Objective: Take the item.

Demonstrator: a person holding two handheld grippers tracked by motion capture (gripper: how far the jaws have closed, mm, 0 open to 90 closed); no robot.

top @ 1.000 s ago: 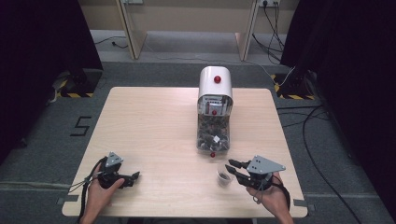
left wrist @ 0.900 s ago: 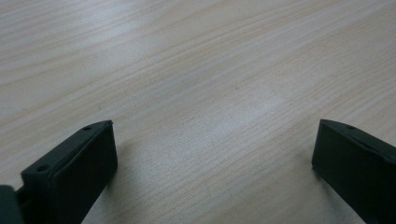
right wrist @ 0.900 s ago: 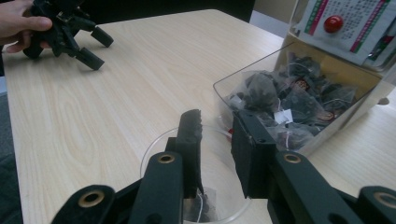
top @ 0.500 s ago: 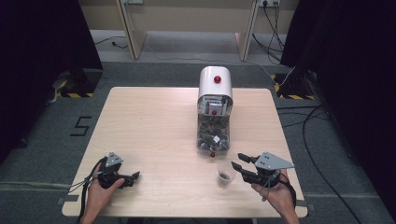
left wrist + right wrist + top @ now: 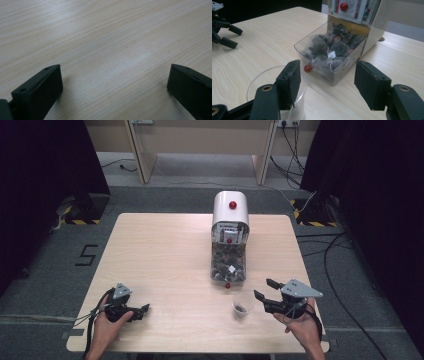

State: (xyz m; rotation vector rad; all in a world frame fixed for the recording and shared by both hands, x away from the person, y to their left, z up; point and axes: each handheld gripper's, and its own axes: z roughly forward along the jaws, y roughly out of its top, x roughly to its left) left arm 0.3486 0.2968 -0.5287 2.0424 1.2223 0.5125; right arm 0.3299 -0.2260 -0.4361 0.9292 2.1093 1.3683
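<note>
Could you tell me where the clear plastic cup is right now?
In the high view, the clear plastic cup stands near the table's front edge, just before the tea-bag dispenser and beside the open right gripper.

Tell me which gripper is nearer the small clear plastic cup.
Right. The right gripper sits just beside the small clear plastic cup, jaws open; the left gripper lies far across the table.

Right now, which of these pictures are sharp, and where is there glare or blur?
High view: evenly lit table, dark surroundings. Left gripper view: soft sheen on the wood, the near jaws blurred. Right gripper view: tea-bag dispenser fairly sharp, reflections on its clear plastic, the clear cup slightly soft.
</note>
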